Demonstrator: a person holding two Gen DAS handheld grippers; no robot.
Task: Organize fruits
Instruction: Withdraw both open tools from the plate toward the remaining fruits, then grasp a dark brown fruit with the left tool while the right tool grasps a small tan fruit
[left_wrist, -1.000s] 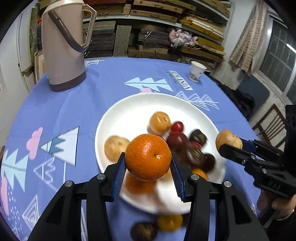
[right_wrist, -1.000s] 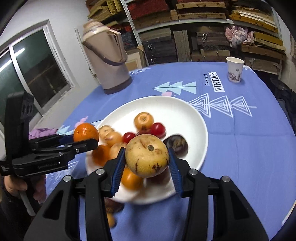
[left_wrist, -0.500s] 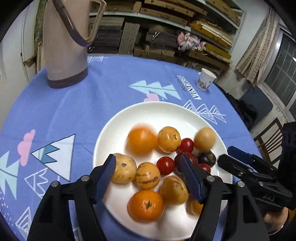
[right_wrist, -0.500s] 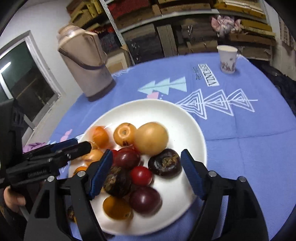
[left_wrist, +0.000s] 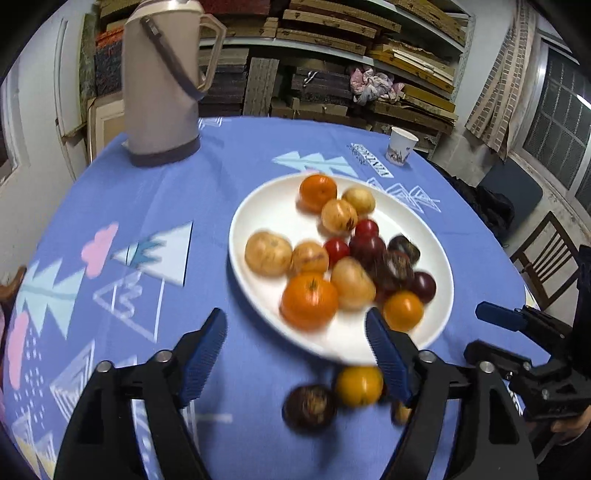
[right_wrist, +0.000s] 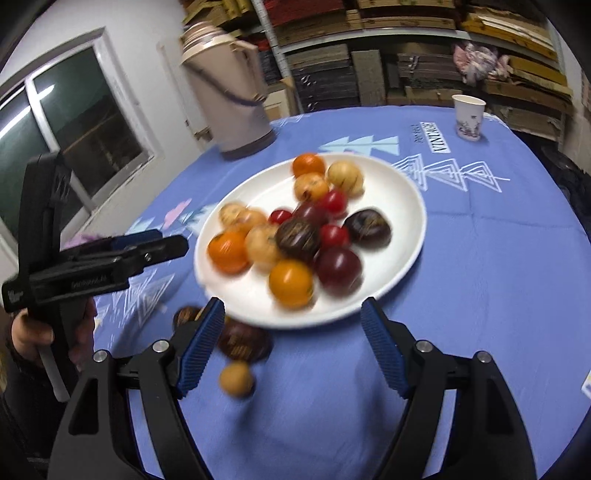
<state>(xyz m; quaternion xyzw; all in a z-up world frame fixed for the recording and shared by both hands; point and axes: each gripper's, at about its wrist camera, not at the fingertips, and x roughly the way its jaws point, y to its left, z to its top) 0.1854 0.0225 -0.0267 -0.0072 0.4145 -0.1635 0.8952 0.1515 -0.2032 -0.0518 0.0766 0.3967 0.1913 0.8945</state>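
A white plate (left_wrist: 266, 206) (right_wrist: 399, 192) on the blue tablecloth holds several fruits: oranges, tan pears, red and dark plums. My left gripper (left_wrist: 297, 347) is open and empty, over the plate's near rim. My right gripper (right_wrist: 293, 343) is open and empty, just short of the plate. Loose on the cloth in front of the plate lie a yellow-orange fruit (left_wrist: 358, 386), a dark fruit (left_wrist: 309, 408) (right_wrist: 242, 339) and a small tan fruit (right_wrist: 235, 378). The right gripper shows at the right of the left wrist view (left_wrist: 496, 332); the left gripper shows at the left of the right wrist view (right_wrist: 162, 243).
A tall beige thermos jug (left_wrist: 162, 81) (right_wrist: 229, 92) stands at the far left of the table. A paper cup (left_wrist: 402, 150) (right_wrist: 468, 117) stands at the far right. A wooden chair (left_wrist: 546, 254) is beyond the table's right edge. Shelves of boards fill the back wall.
One second ago the left gripper held an orange and the right a tan pear; both let go onto the plate, opened, and have drawn back toward the near edge.
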